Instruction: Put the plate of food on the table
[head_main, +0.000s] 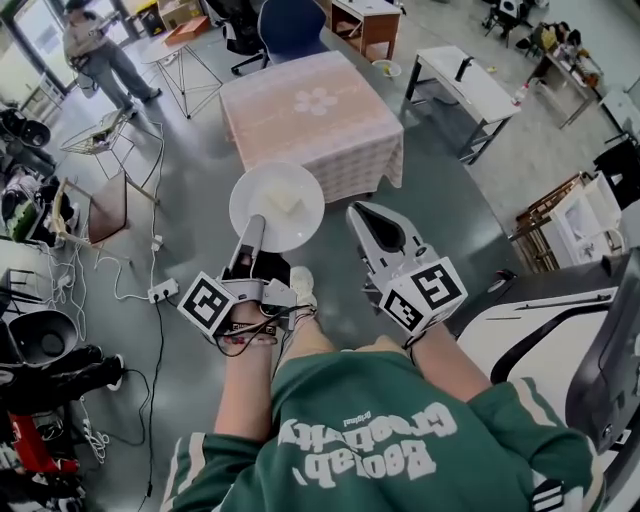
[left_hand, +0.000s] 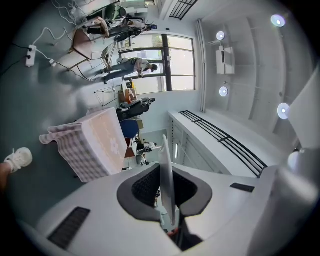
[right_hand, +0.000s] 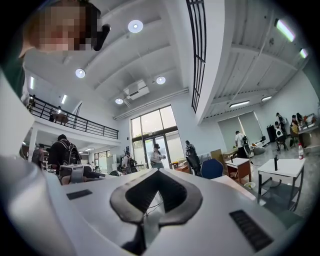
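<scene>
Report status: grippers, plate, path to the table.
Left gripper shut on plate rim, food aboard. Right gripper shut, empty. Table ahead, no obstacle seen.

Left tool (head_main: 254, 226) clamped on the plate (head_main: 258, 192) rim, right tool (head_main: 362, 213) closed, empty, both forearms forward.

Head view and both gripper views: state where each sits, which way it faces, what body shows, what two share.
Head view: on the person's head, facing steeply down at floor and table; shows forearms, sweatshirt, left gripper holding the plate, right gripper.
Left gripper view: on that gripper, rolled sideways, facing the table past the clamped plate's edge; a shoe shows.
Right gripper view: on that gripper, tilted up at hall and ceiling; its shut, empty jaws show.
Shared: head and left gripper views show table, plate, shoe.
</scene>
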